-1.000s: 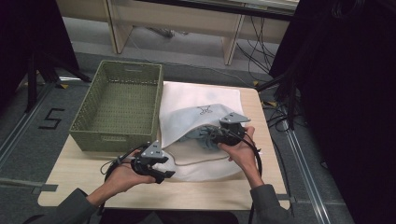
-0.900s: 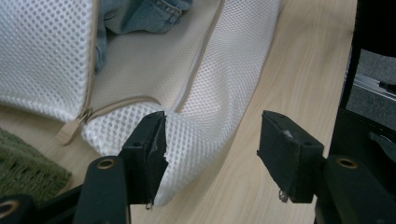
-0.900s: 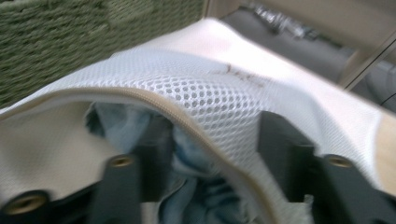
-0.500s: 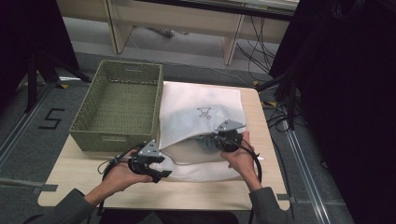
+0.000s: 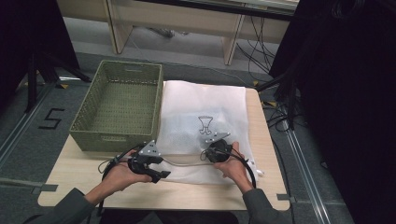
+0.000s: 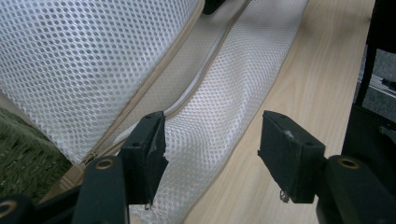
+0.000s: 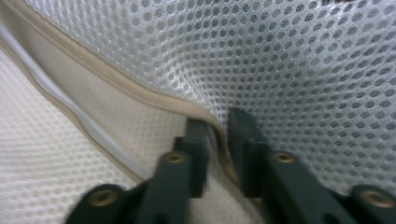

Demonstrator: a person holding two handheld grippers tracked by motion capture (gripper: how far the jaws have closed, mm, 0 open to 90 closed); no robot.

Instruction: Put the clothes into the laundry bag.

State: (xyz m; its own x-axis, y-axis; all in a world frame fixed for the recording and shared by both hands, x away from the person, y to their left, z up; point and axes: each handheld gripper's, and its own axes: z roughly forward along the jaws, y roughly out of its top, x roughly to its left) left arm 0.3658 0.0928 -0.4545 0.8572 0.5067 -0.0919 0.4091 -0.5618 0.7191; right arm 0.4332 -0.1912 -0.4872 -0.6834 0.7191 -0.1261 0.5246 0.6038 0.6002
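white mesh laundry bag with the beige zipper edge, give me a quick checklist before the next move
1. Right gripper on the beige zipper edge of the white mesh laundry bag: ok; its jaws have just been opening slightly, but the edge sits between the narrowly spaced pads.
2. Left gripper gripping anything: not ok; jaws wide apart, lower mesh layer between them, not pinched.
3. Bag mouth open: ok; a gap shows between the two zipper edges in the high view.
4. Bag lying on the light wooden table: ok.
5. Green woven basket beside the bag: ok, at its left, nothing seen inside.
6. Anything inside the bag: cannot tell.
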